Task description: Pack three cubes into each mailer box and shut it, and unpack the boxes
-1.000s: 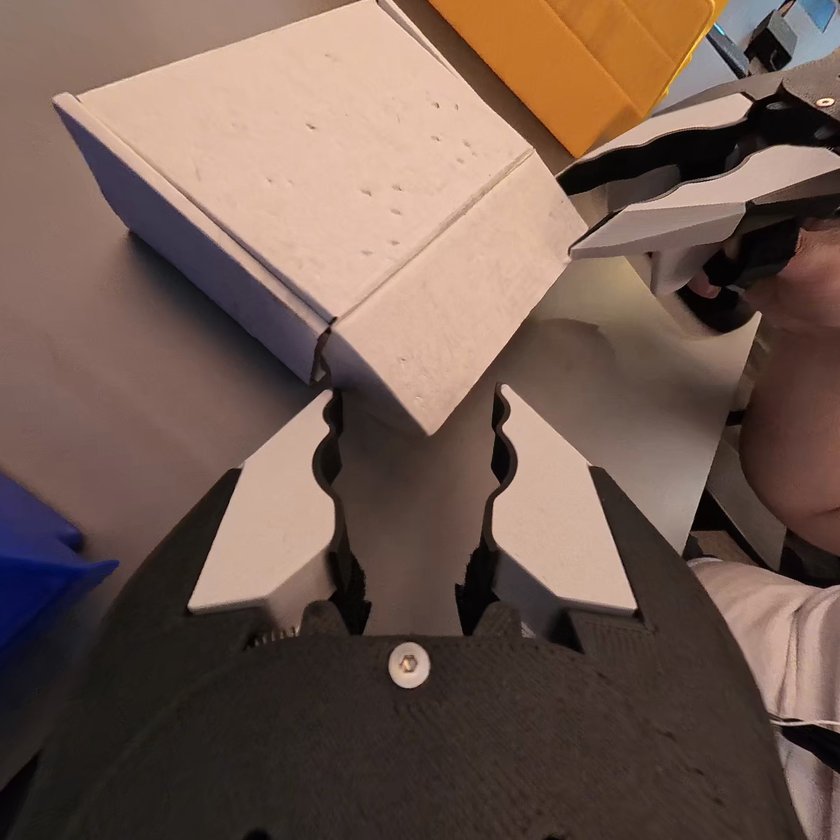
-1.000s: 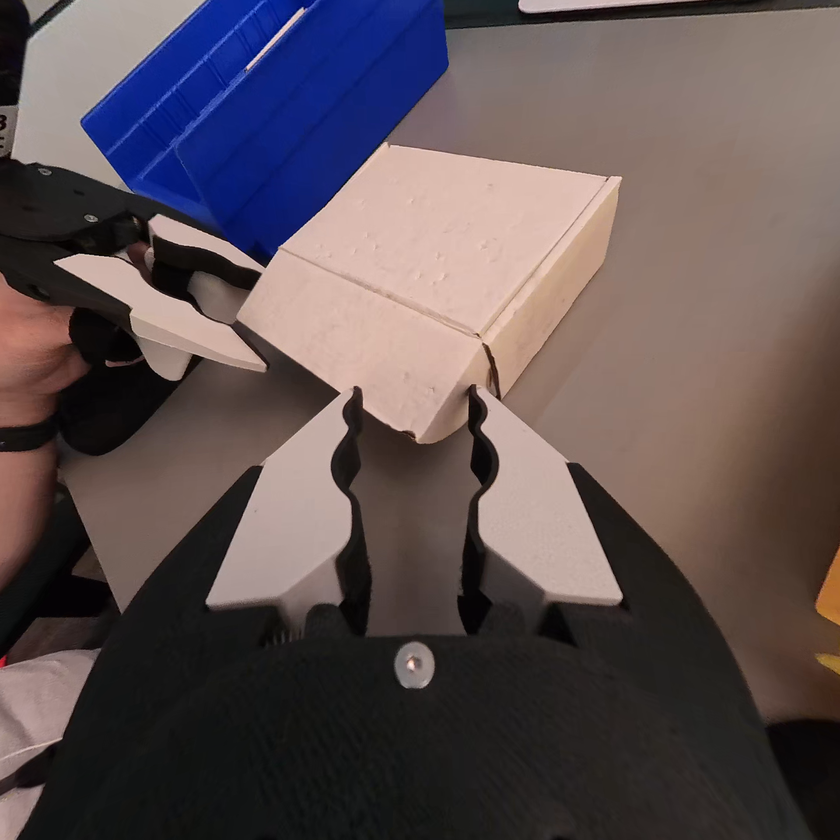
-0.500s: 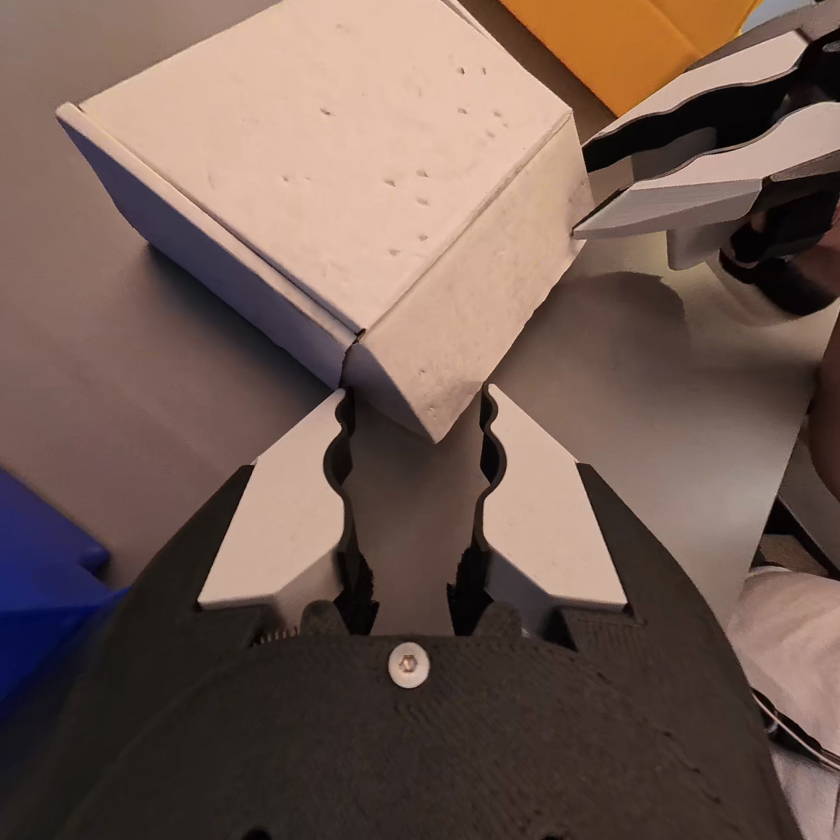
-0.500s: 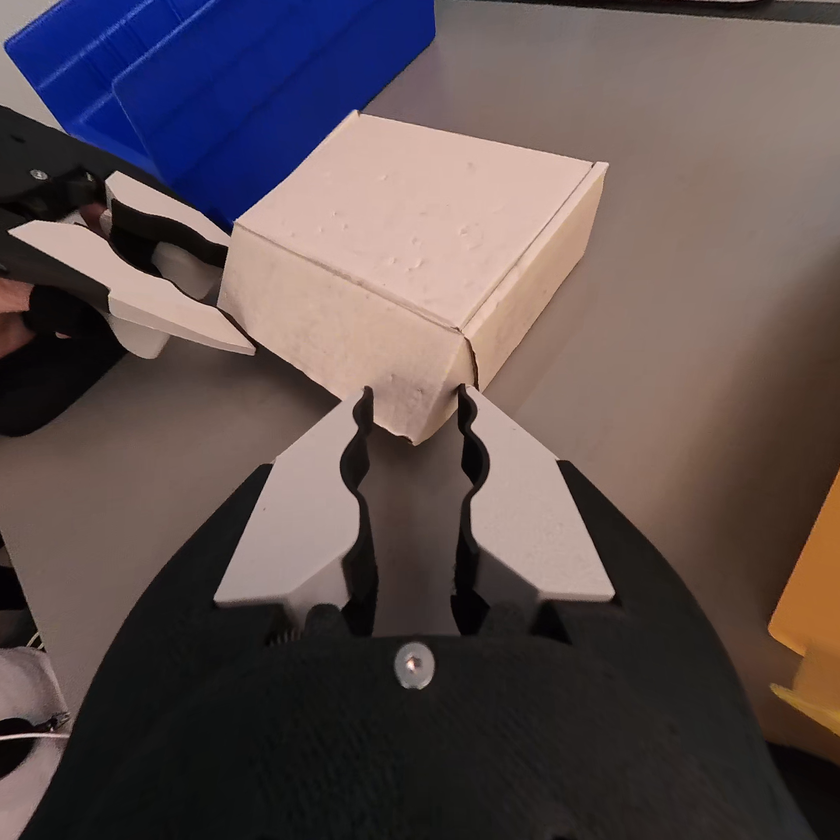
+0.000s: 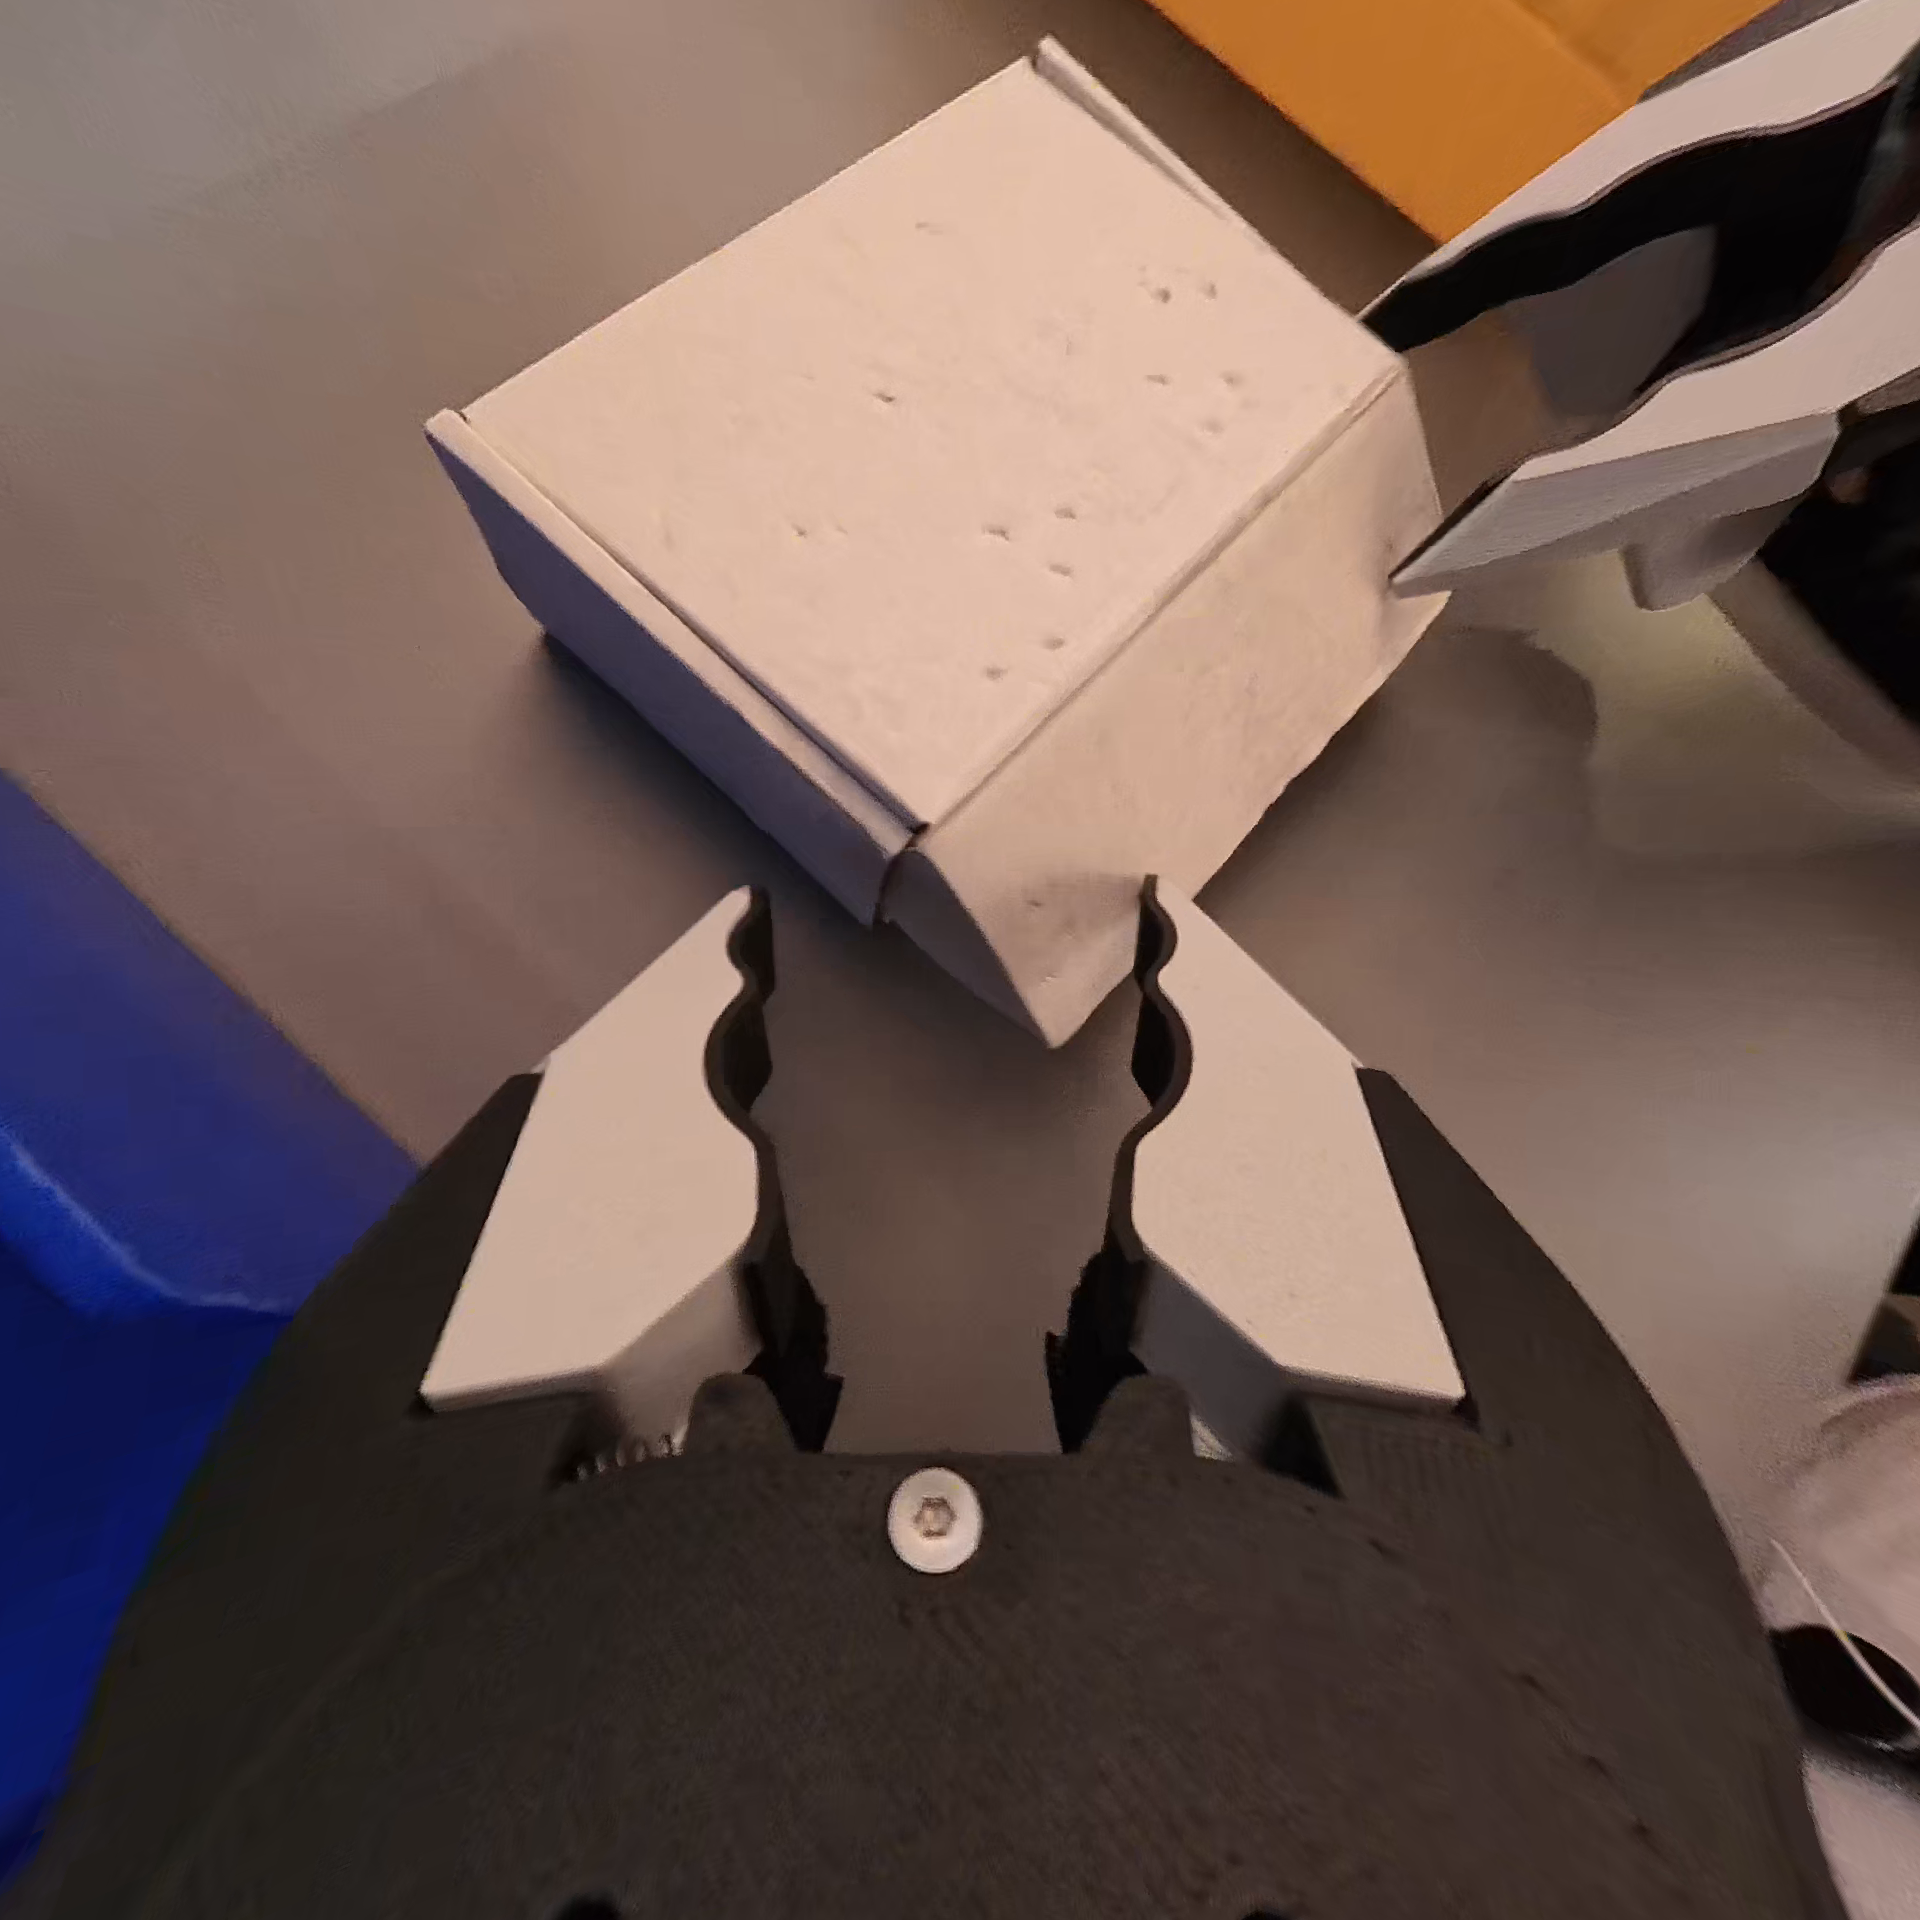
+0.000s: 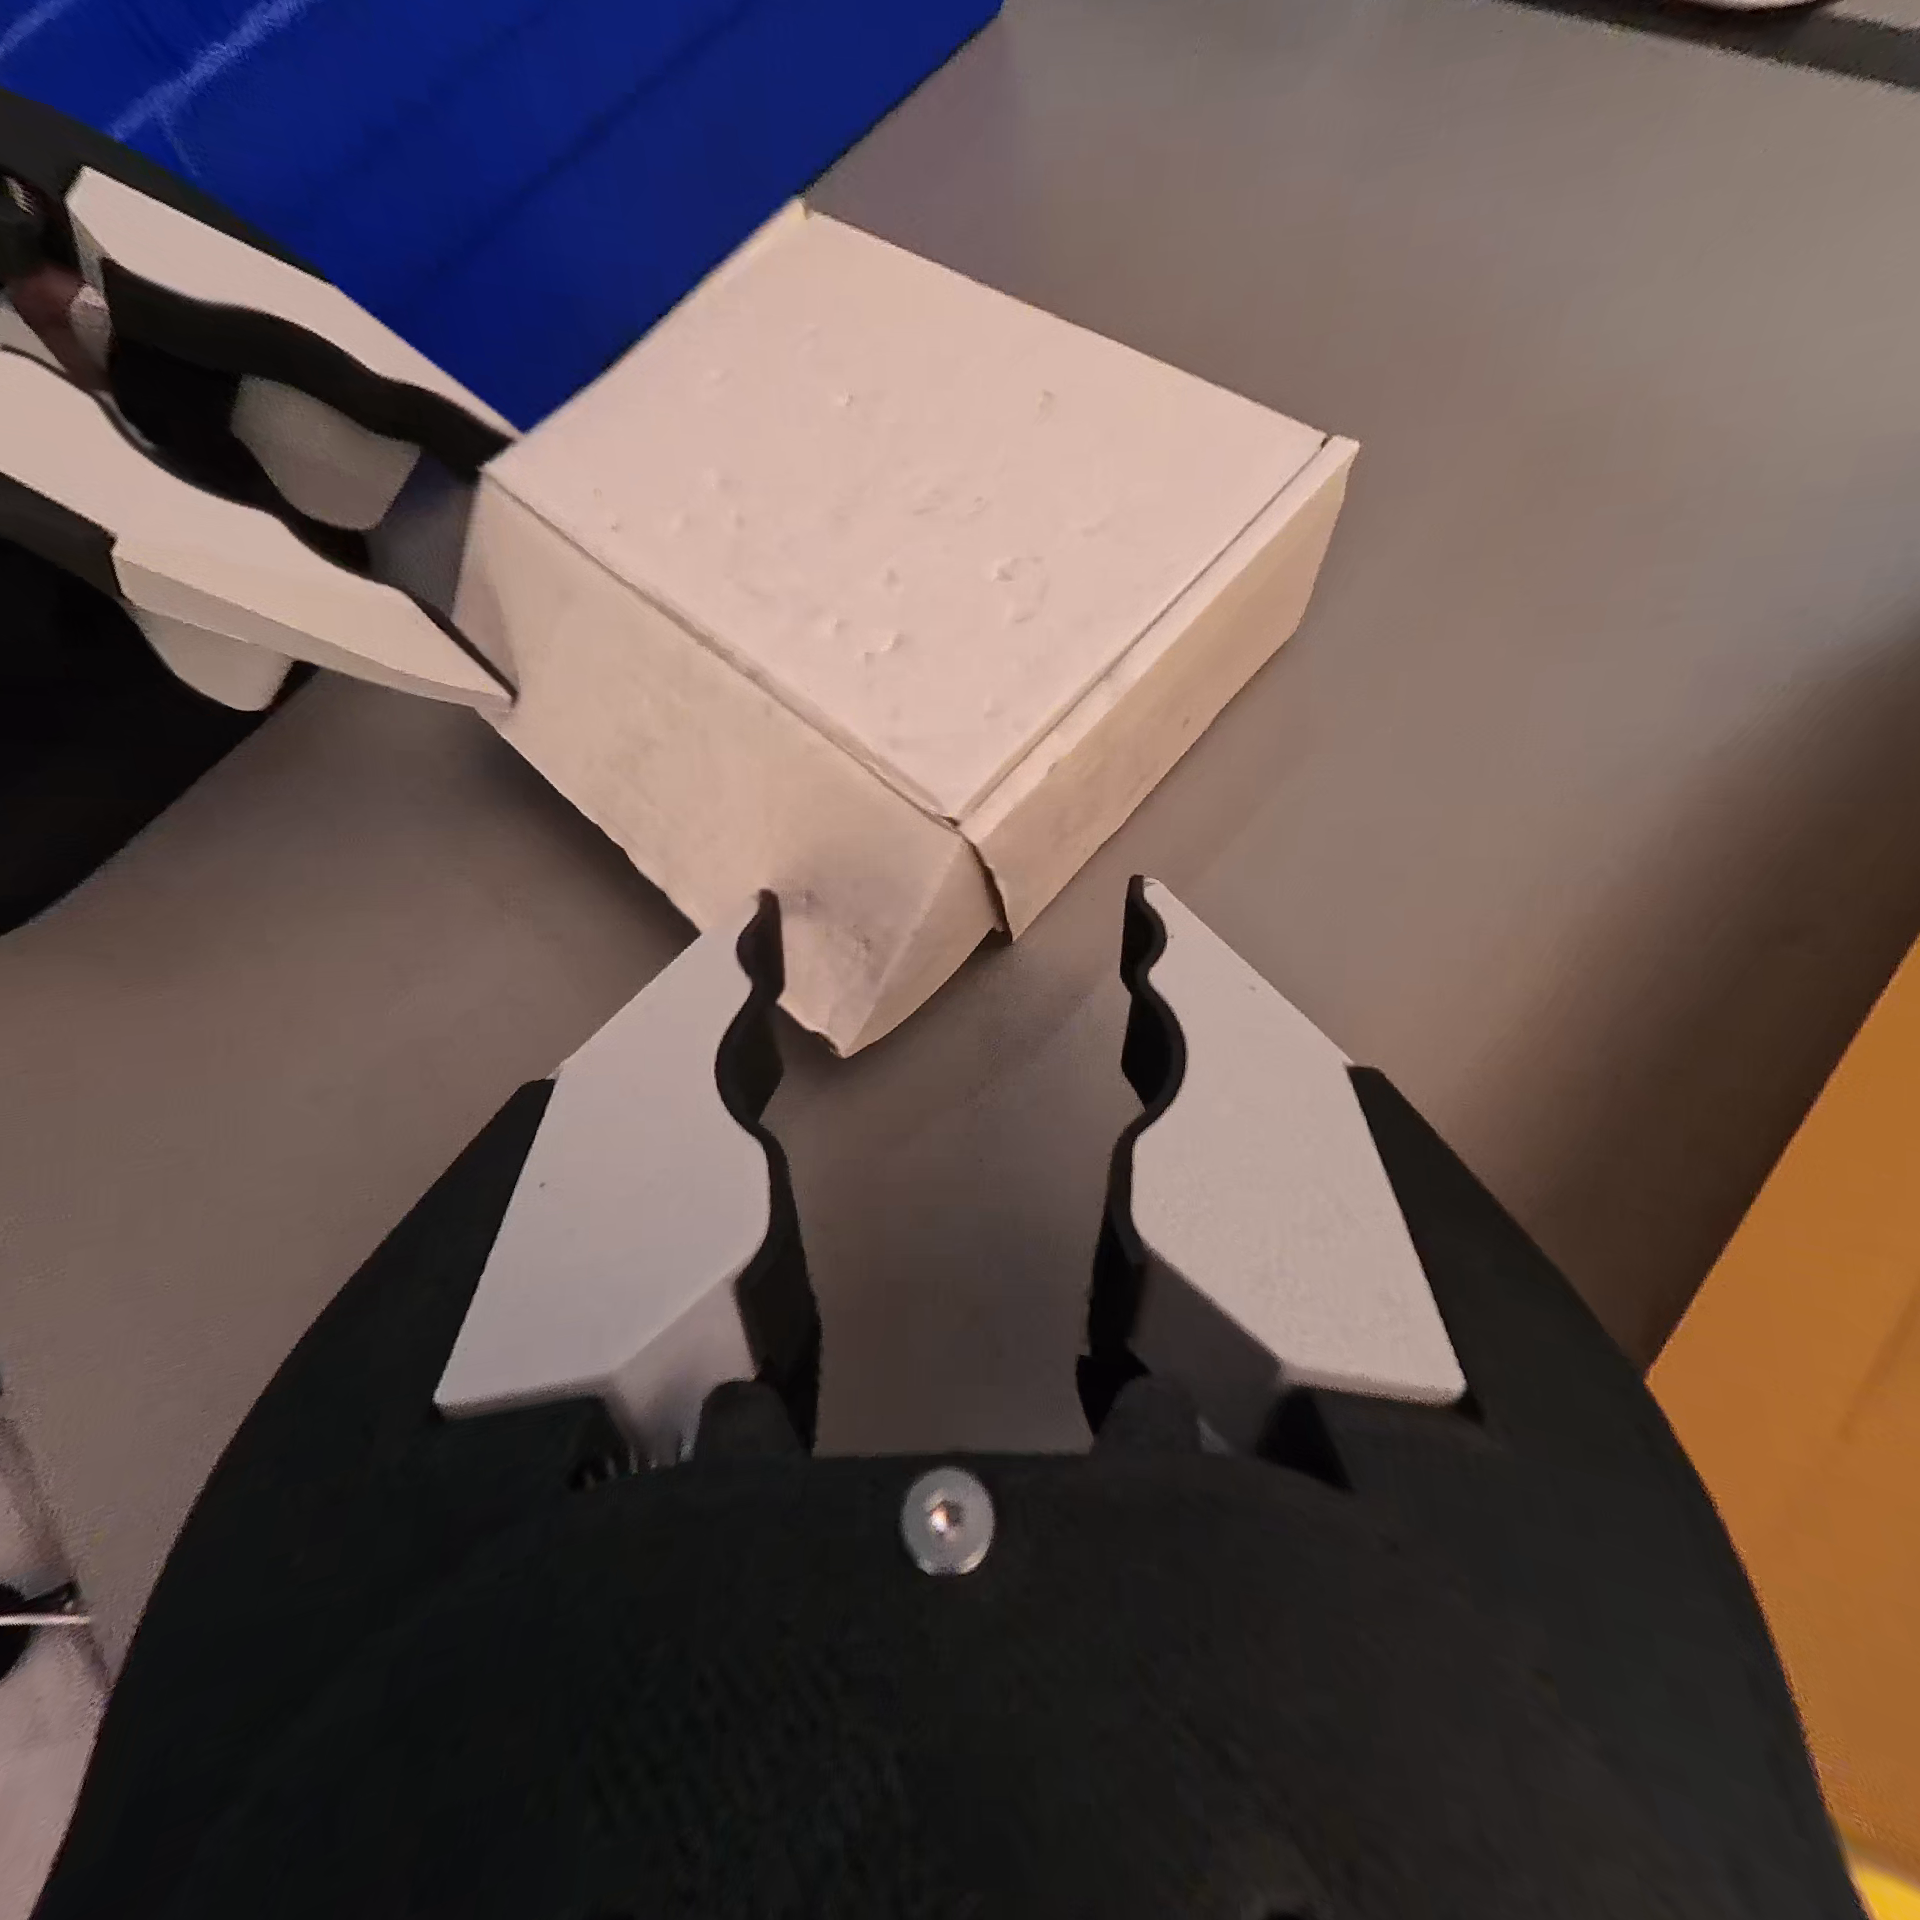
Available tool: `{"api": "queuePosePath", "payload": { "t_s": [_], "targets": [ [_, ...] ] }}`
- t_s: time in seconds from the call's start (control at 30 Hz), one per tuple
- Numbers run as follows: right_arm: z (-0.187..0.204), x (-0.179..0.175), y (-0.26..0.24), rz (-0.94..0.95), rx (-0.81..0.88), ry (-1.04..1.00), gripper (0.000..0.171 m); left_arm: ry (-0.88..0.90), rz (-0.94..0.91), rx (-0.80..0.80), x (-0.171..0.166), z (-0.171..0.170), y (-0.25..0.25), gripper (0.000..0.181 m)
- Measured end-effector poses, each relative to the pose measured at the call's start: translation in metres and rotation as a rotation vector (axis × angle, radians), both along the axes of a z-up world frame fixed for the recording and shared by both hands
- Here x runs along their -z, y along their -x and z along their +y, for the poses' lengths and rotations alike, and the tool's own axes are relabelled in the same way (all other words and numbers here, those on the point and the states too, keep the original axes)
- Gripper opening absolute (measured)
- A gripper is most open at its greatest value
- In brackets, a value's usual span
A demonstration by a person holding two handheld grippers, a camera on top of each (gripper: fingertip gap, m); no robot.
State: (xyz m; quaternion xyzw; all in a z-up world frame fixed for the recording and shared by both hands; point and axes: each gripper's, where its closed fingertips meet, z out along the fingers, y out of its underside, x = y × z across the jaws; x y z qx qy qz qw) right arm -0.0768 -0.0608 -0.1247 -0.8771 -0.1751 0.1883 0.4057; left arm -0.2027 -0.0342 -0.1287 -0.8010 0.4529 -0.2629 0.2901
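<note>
I've got my left gripper (image 5: 945,914) right up at the near corner of the mailer box (image 5: 914,499), jaws apart with nothing between them but that front-flap corner poking into the gap. One fingertip (image 5: 1148,904) sits against the flap face. Over on the other side, my right gripper (image 6: 951,904) is spread too, its inner fingertip (image 6: 764,914) touching the opposite end of the same flap, and there's no clamp on anything.

The box sits flat on the grey table (image 5: 260,520), lid down, front flap folded over but bowing a little at its lower corners, so I judge it isn't fully tucked. It reads as light corrugated card: stiff across the lid, soft and creasable along the flap edges, and the pitted skin should give decent friction. It's likely to skid if I push from one side only, so pressing both flap ends together makes sense. I'd hold at the flap corners and not the lid centre.

Further out, a blue bin (image 6: 468,135) stands behind the box on my left, and a yellow bin (image 5: 1455,94) beyond it on my right.
</note>
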Motion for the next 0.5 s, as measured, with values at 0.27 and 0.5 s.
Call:
{"api": "queuePosePath", "payload": {
  "t_s": [0.27, 0.5],
  "targets": [
    [-0.008, 0.020, 0.016, -0.051, -0.090, 0.086, 0.057, 0.088, -0.026, -0.056, 0.006, -0.001, 0.001, 0.049],
    [0.063, -0.100, 0.006, -0.376, -0.122, -0.357, 0.056, -0.173, -0.116, -0.161, -0.038, -0.023, -0.005, 0.065]
  ]
}}
